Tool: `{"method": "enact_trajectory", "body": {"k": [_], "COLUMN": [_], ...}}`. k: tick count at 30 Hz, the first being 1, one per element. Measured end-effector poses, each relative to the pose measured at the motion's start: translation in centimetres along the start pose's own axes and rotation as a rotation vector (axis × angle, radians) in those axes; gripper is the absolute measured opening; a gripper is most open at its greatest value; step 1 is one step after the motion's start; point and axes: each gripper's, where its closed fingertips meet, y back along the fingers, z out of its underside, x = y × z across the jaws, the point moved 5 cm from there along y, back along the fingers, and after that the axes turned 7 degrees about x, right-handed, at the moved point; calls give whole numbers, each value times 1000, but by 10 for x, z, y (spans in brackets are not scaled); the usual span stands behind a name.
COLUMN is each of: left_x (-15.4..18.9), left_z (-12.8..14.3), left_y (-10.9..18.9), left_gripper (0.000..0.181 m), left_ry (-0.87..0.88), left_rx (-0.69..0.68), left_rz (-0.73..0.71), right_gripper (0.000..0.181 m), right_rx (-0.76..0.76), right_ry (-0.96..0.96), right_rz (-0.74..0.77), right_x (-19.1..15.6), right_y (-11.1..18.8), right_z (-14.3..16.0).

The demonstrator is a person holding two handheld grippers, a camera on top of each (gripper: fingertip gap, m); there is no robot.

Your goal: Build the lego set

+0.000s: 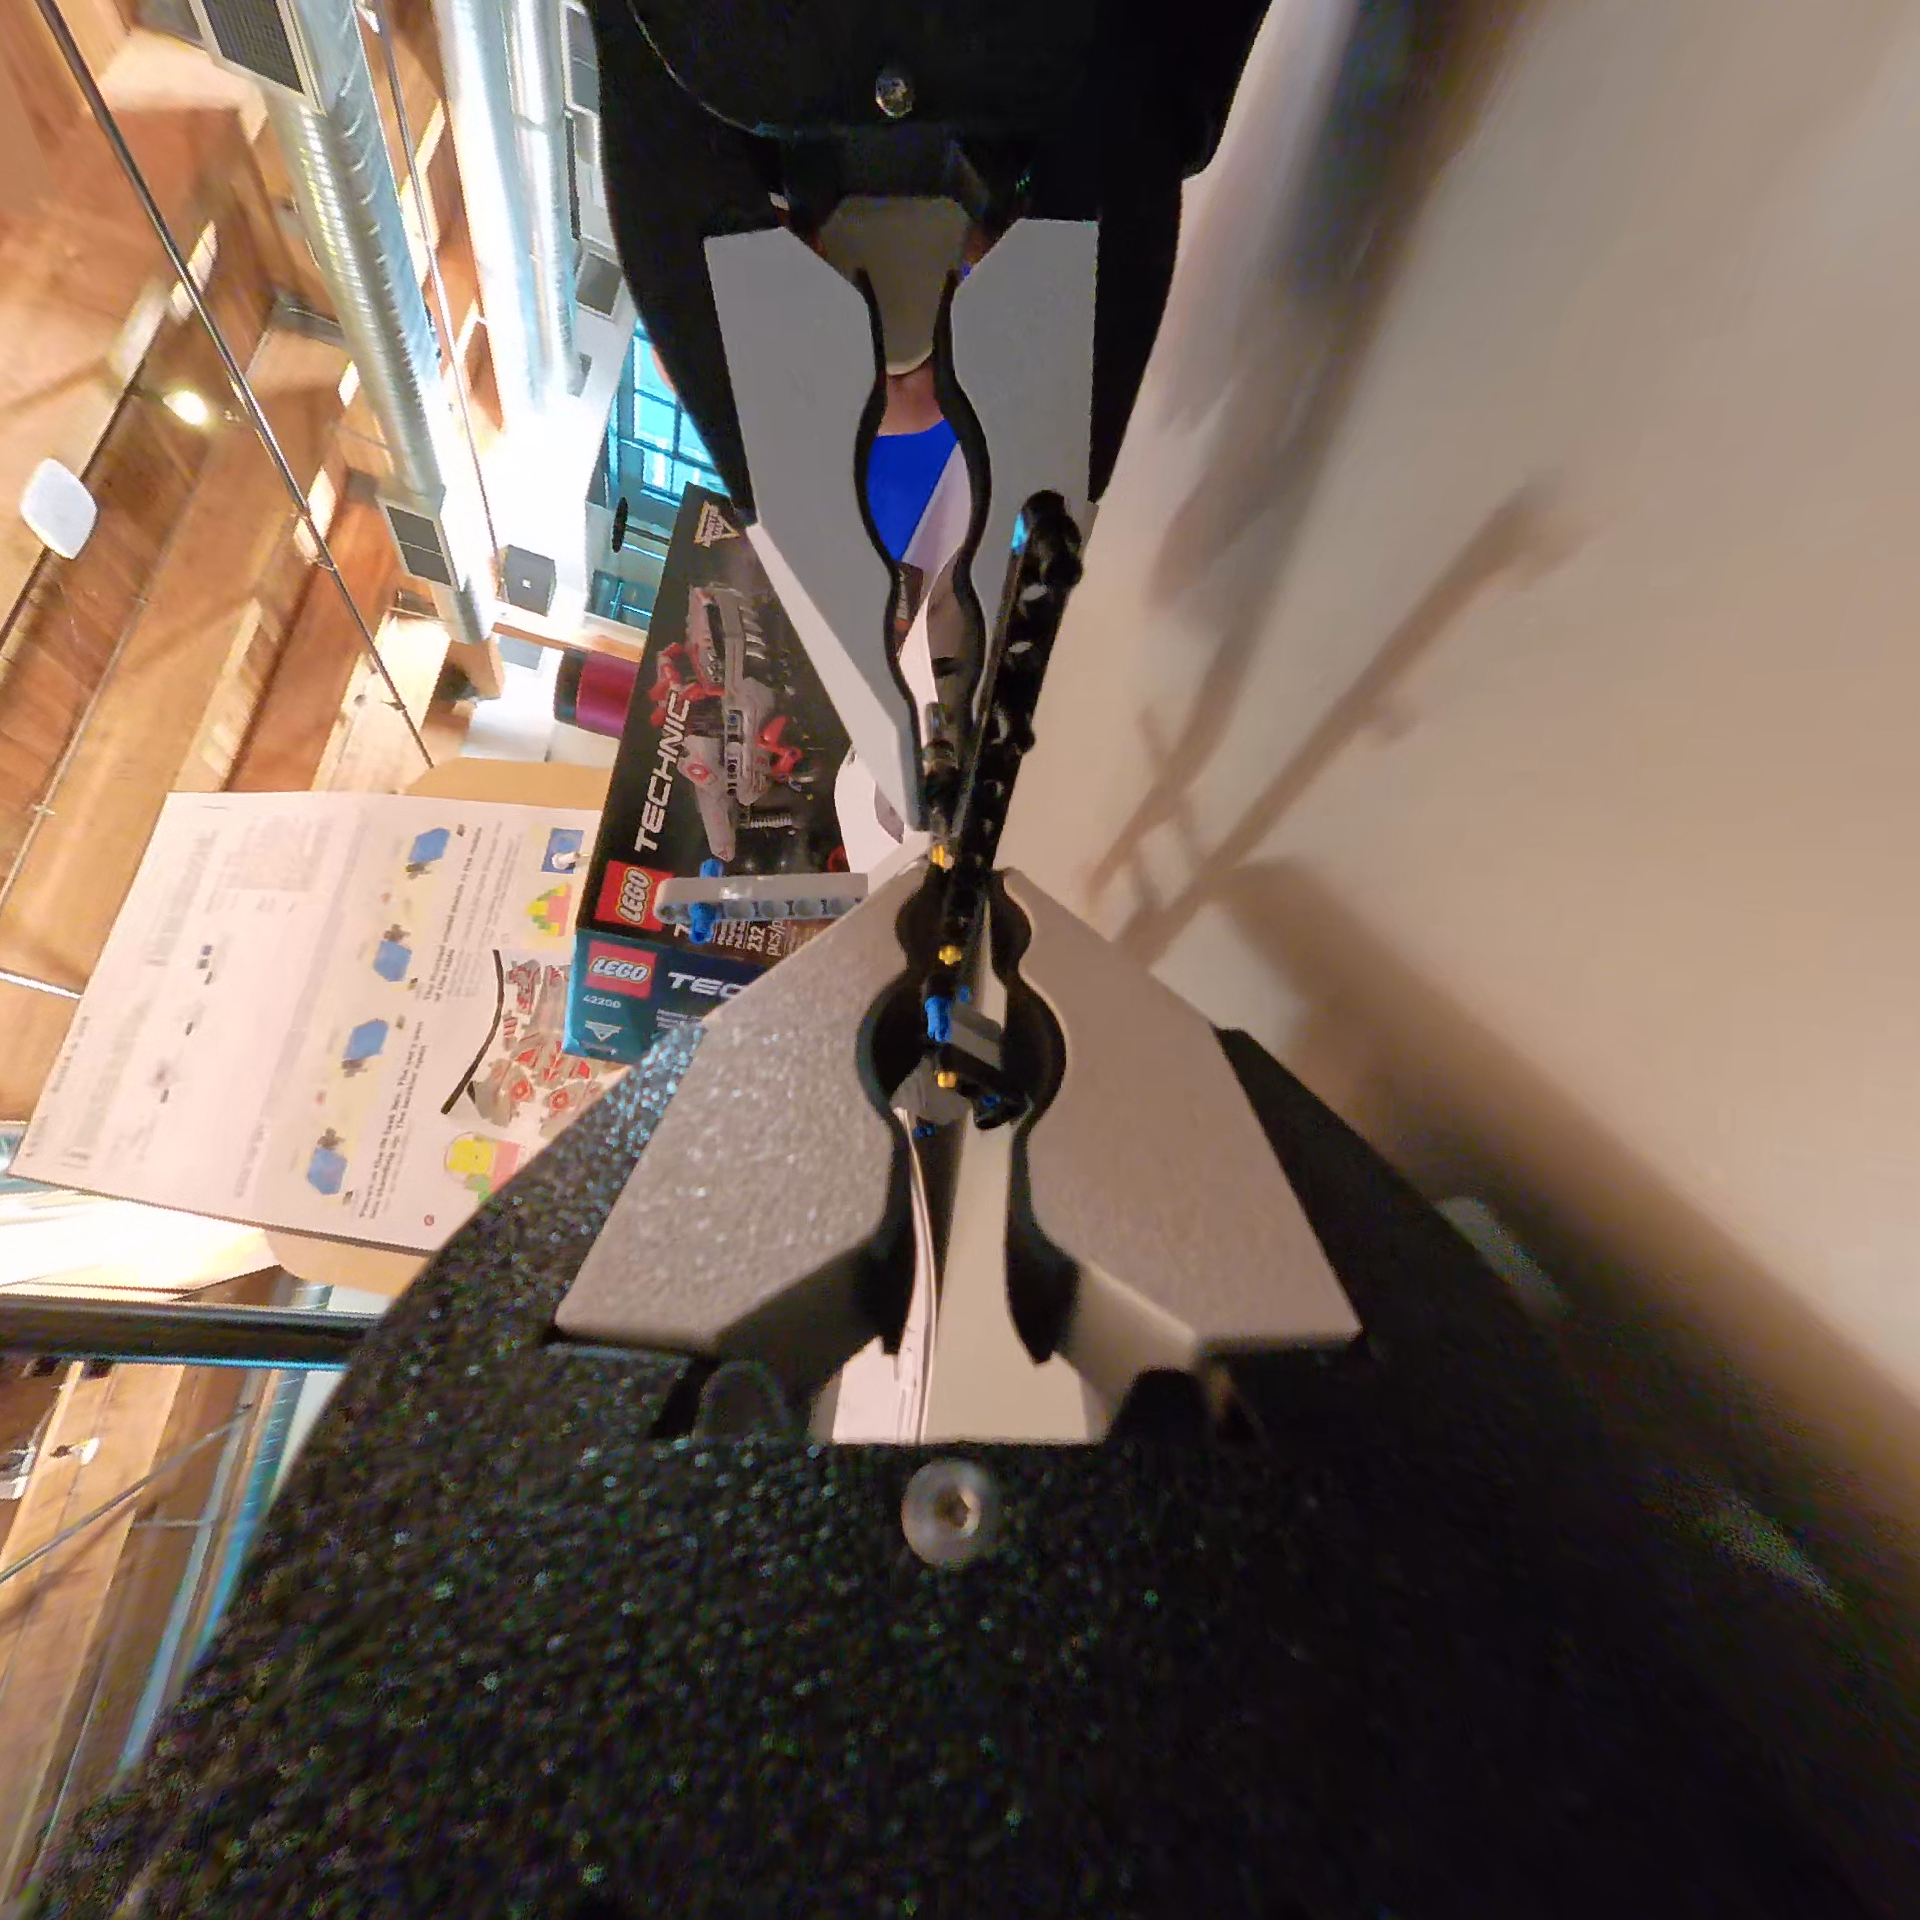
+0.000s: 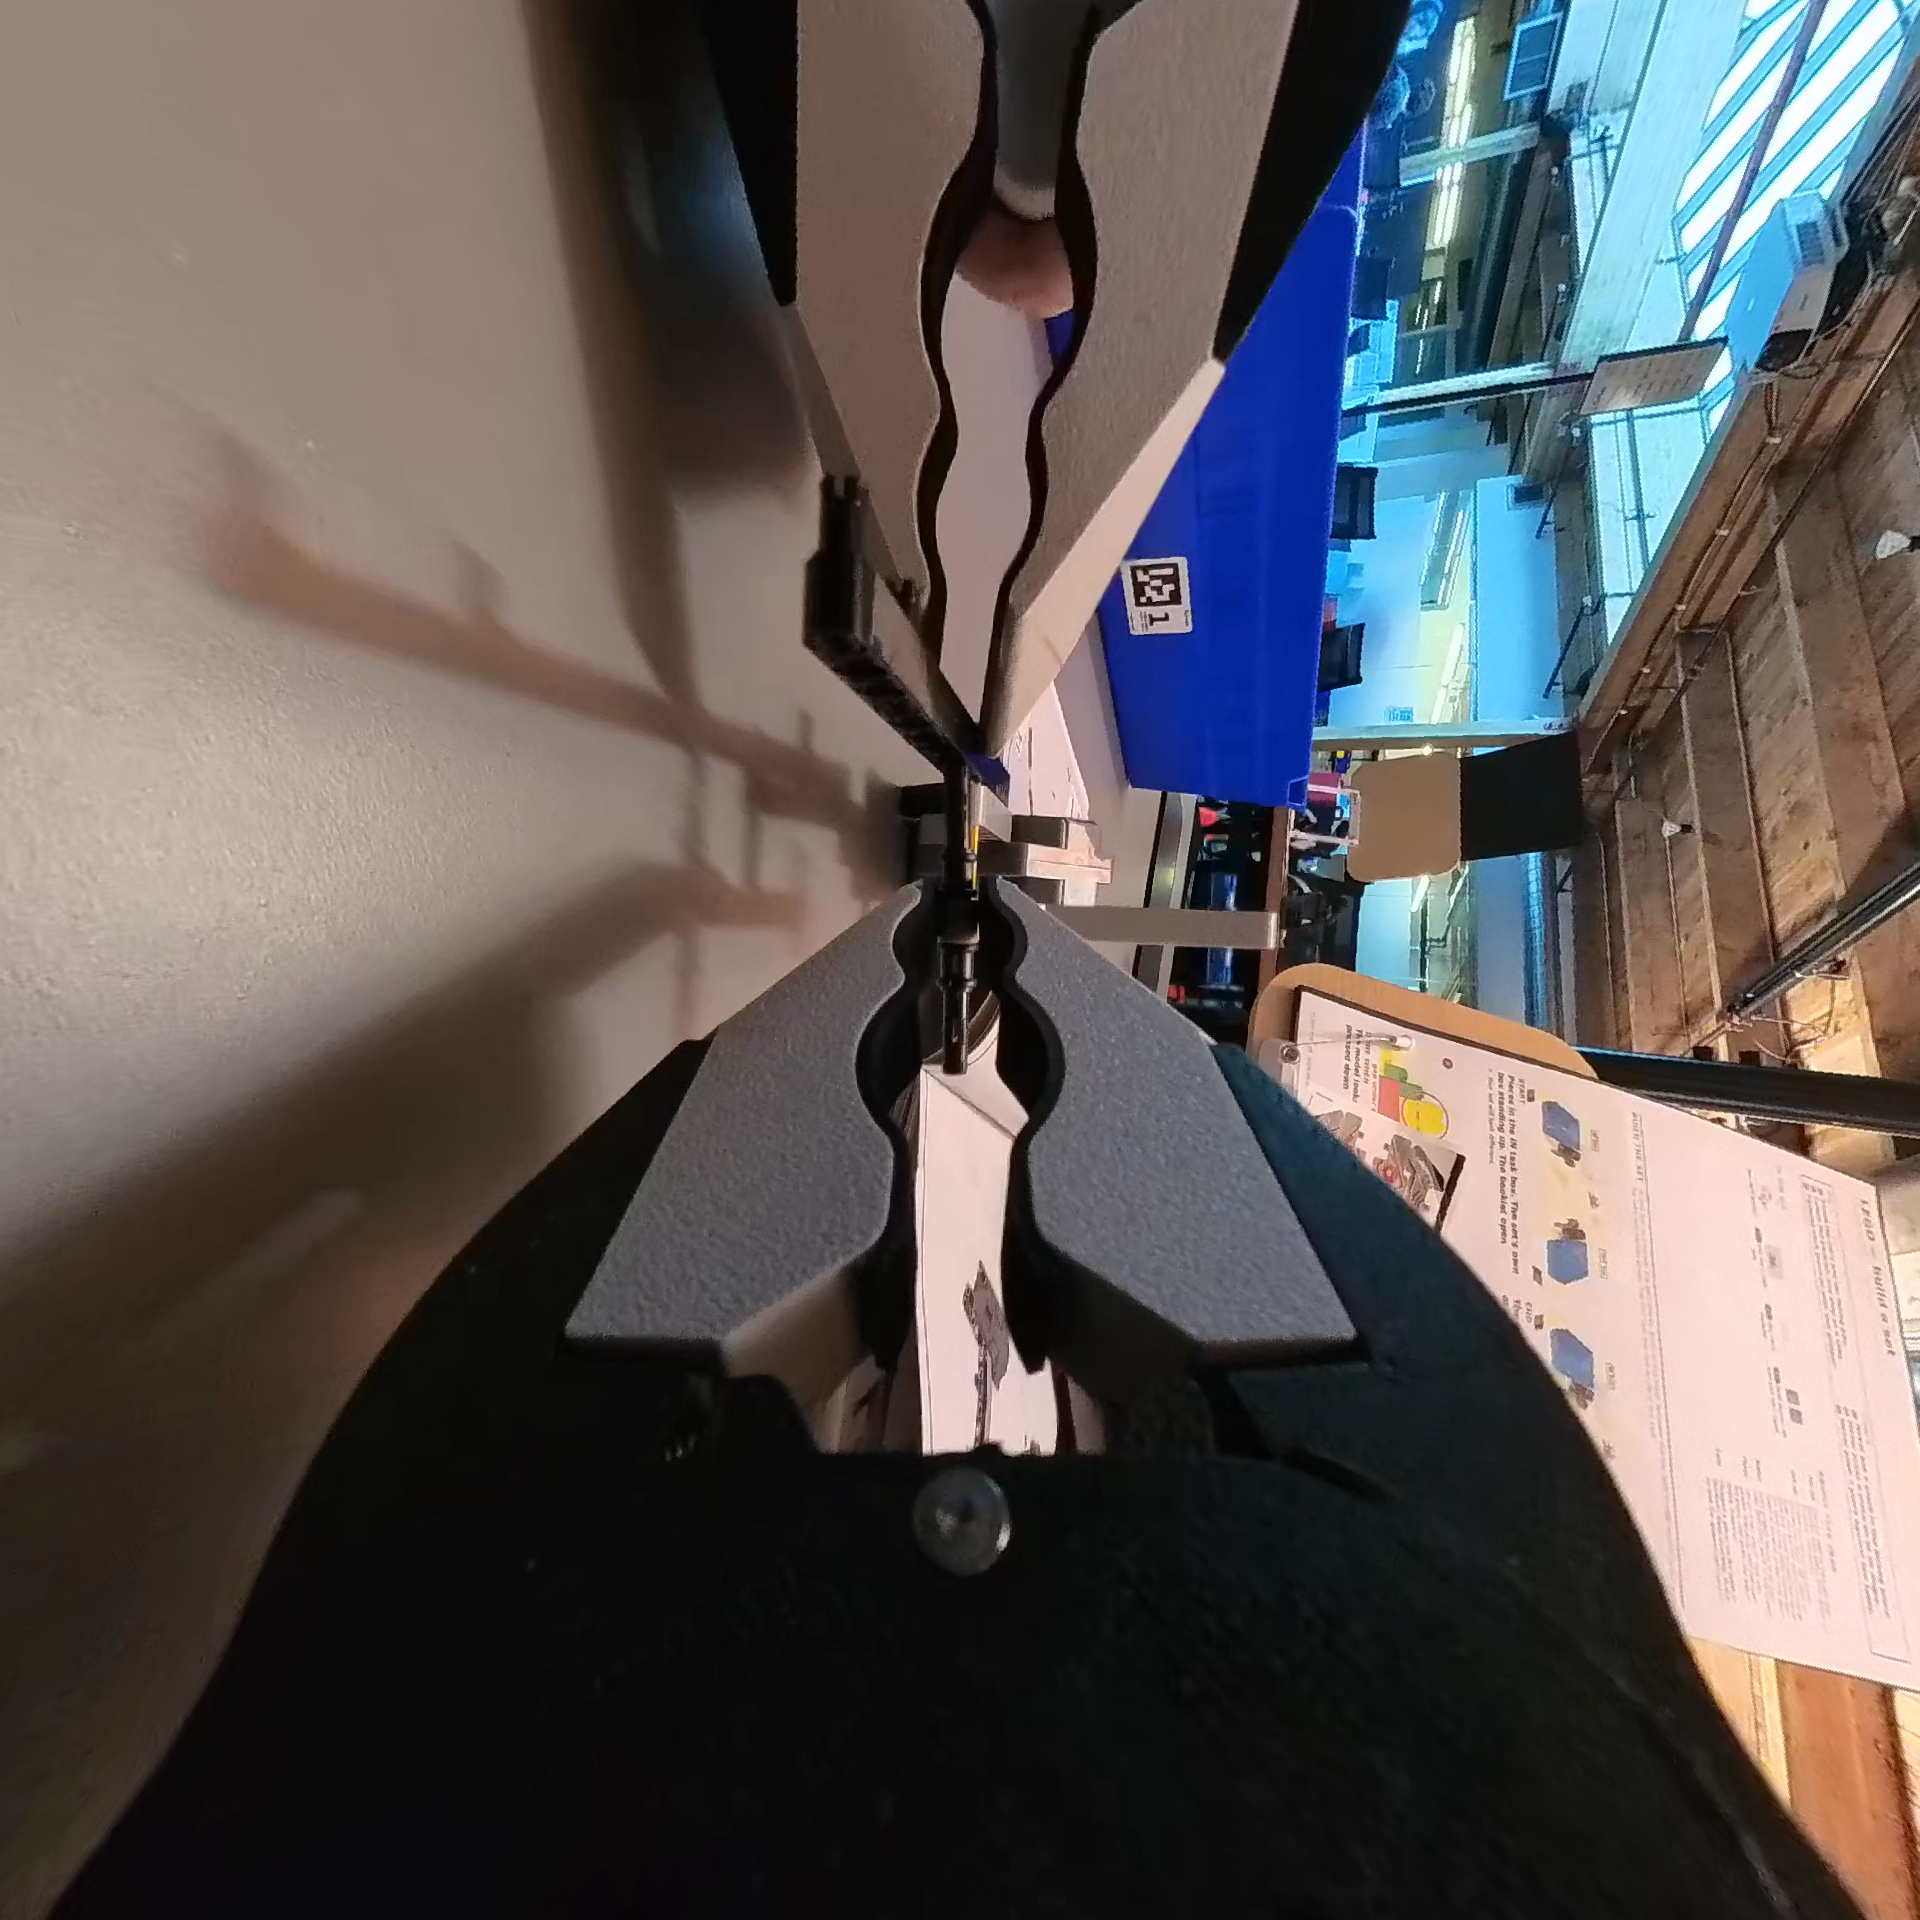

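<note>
up close, i hold my left gripper (image 1: 951, 894) and right gripper (image 2: 961, 894) tip to tip above the pale desk (image 1: 1507, 416), both jaws clamped on a black lego beam (image 1: 1013, 665) between them.

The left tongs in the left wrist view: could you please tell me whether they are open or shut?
Shut. The left tongs are clamped on the black lego assembly, their tips nearly touching around it.

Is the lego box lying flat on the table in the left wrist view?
No, the lego box stands upright on its edge beside the instruction sheet, with a grey beam in front of it.
</note>
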Motion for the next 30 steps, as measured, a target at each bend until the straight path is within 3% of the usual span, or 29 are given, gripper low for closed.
{"method": "enact_trajectory", "body": {"k": [12,17,26,30], "left_x": [4,9,4,3], "left_z": [6,18,17,19], "left_y": [-8,-10,-12,-11], "left_gripper": [7,7,6,6], "left_ry": [64,39,27,33], "left_rx": [-23,-108,-70,-81], "left_rz": [20,52,10,1], "right_gripper": [4,3,5,31], "right_rx": [-84,-20,22,103], "right_ry": [-44,-41,-93,-311], "right_rz": [2,21,73,15], "right_x": [-2,-5,0,3], "right_y": [-2,-3,-1,11], "right_z": [3,-4,6,13]}}
